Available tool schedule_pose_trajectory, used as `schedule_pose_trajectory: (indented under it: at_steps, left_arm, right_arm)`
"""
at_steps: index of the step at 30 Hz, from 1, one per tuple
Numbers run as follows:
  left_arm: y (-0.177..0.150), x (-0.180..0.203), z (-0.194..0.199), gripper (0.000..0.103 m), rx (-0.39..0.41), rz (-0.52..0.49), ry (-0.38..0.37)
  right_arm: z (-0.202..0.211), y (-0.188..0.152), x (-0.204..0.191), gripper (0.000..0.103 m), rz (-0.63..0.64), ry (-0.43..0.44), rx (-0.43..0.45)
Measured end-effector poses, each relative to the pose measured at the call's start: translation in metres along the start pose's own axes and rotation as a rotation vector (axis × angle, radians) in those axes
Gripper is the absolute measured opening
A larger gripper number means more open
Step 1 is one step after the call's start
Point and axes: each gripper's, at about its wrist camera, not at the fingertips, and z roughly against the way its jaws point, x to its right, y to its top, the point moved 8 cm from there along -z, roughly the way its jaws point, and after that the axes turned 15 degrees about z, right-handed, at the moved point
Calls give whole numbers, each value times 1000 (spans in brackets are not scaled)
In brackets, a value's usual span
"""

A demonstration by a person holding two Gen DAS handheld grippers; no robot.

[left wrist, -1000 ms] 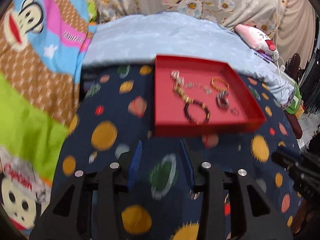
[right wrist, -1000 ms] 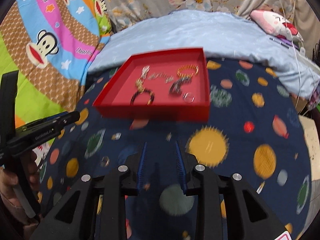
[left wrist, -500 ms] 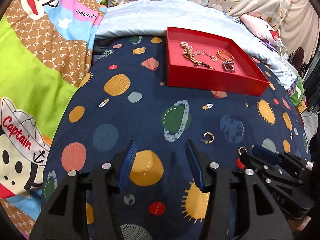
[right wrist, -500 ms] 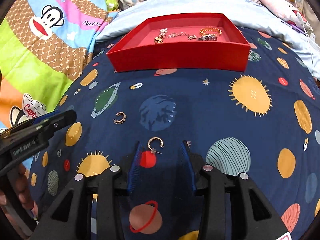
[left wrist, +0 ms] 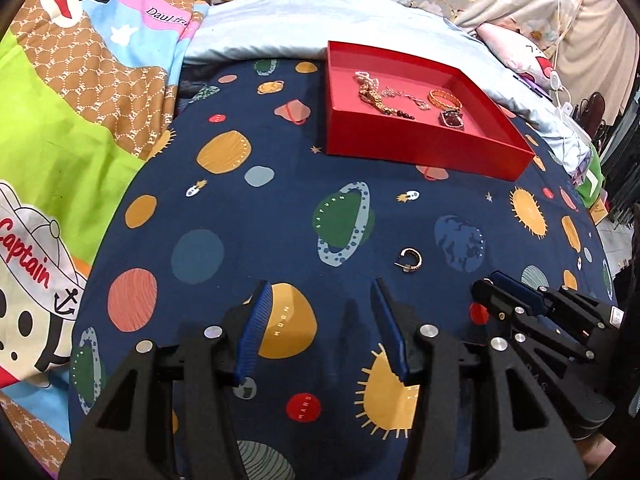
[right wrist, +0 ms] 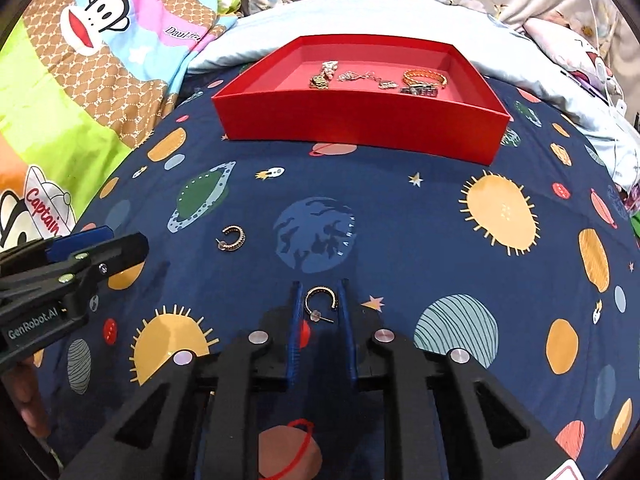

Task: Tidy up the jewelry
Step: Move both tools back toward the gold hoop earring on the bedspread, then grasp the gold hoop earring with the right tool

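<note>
Right gripper (right wrist: 319,312), jaws narrowly parted, straddles one hoop earring (right wrist: 319,305) at lower centre of its view, post pointing lower right; left gripper (left wrist: 320,328) stands wide and empty, second earring (left wrist: 409,260) ahead to its upper right; red tray (right wrist: 360,120) lies beyond

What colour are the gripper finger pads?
Blue, ribbed pads on black fingers; clearest in the right wrist view, either side of the hoop earring.

Bedsheet (right wrist: 400,216) matt printed cloth. Tray (right wrist: 360,120) matt red card. Earrings (right wrist: 320,300) shiny gold metal. Tongs (right wrist: 319,320) matt black plastic, ribbed blue pads (right wrist: 295,332).
</note>
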Motion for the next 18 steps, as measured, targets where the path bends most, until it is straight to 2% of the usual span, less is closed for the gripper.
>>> schedule_pose_trajectory:
  at_steps: [6,18]
  left_arm:
    - [-3,14,-8,54,-17,-10,-12]
    - [-6,53,-34,54,-34,-56,-28]
  right_arm:
    - [12,-9,17,16,-74,-1,1]
    - [29,-18,44,16,-150,-6,21]
